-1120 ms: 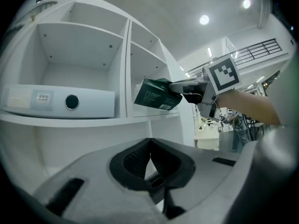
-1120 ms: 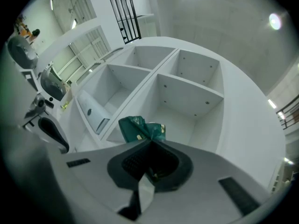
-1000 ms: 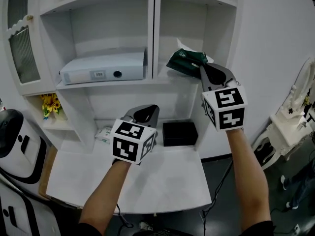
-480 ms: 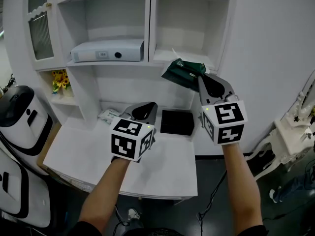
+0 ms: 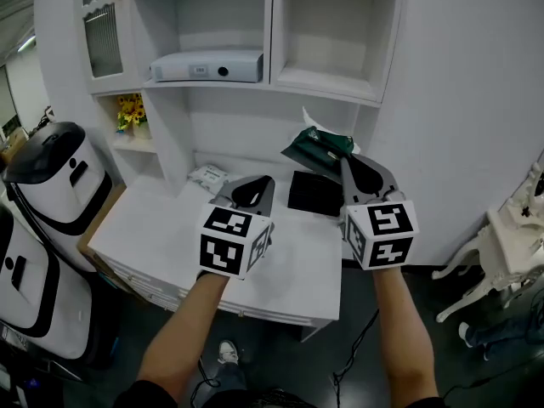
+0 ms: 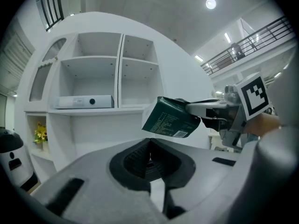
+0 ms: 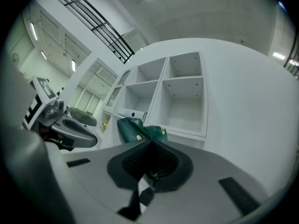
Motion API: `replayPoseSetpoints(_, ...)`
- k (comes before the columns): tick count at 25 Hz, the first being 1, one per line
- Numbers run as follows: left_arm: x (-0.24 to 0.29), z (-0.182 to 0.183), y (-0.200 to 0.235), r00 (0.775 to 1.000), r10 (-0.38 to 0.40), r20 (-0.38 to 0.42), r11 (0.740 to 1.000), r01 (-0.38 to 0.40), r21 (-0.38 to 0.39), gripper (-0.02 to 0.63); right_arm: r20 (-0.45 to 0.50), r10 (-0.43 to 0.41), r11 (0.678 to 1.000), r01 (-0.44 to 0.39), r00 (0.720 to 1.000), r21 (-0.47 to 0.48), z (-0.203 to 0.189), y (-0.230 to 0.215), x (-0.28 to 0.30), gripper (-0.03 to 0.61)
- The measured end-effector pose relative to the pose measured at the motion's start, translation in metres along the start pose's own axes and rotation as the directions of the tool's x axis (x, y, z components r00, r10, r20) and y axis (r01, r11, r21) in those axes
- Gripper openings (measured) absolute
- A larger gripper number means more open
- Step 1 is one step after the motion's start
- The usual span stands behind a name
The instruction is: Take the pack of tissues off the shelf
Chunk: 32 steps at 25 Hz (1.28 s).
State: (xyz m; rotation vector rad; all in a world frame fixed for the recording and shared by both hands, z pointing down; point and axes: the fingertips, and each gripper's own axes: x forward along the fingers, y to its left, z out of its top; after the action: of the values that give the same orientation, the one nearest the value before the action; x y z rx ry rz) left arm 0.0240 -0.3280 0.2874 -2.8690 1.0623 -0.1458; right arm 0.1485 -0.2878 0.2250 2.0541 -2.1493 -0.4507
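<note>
The pack of tissues (image 5: 317,146) is dark green with a white sheet sticking out of its top. It hangs in the air in front of the white shelf unit (image 5: 270,83), below the right-hand shelf and above the table. My right gripper (image 5: 343,155) is shut on its right end. From the left gripper view the pack (image 6: 170,118) shows its printed side, with the right gripper (image 6: 216,113) clamped on it. In the right gripper view the pack (image 7: 135,129) sits just beyond the jaws. My left gripper (image 5: 259,185) hovers over the table, shut and holding nothing.
A white box-shaped device (image 5: 206,65) lies on the left shelf. On the white table (image 5: 170,236) are a black box (image 5: 314,194) and a small white packet (image 5: 206,177). Yellow flowers (image 5: 130,109) stand in a side niche. A white and black machine (image 5: 51,177) stands at the left.
The pack has come off the right shelf in my right gripper and moved down and towards me. Both grippers and the head have drawn back from the shelf unit.
</note>
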Motion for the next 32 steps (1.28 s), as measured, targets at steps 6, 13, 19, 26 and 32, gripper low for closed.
replayPoseSetpoints(6, -0.031, -0.016, -0.012, 0.999, 0.047, -0.021, 0.999, -0.047, -0.004, 0.005, -0.023, 0.036, 0.996, -0.034, 0.999, 0.078, -0.023, 0.019, -0.026, 0.003)
replayPoseSetpoints(13, -0.065, -0.023, -0.018, 0.995, 0.094, -0.015, 0.996, -0.094, 0.001, 0.005, -0.041, 0.082, 0.986, -0.075, 0.996, 0.149, -0.04, 0.047, -0.052, 0.003)
replayPoseSetpoints(19, -0.09, -0.028, -0.016, 0.992, 0.121, -0.024, 0.993, -0.121, 0.006, 0.005, -0.047, 0.093, 0.983, -0.084, 0.995, 0.164, -0.042, 0.058, -0.067, 0.003)
replayPoseSetpoints(26, -0.104, -0.025, -0.014, 0.99, 0.139, -0.019, 0.99, -0.139, 0.005, 0.005, -0.055, 0.095, 0.984, -0.085, 0.994, 0.155, -0.04, 0.06, -0.076, 0.003)
replayPoseSetpoints(32, -0.109, -0.027, -0.012, 0.99, 0.142, -0.025, 0.99, -0.142, 0.004, 0.005, -0.056, 0.1, 0.984, -0.09, 0.993, 0.151, -0.039, 0.064, -0.077, 0.003)
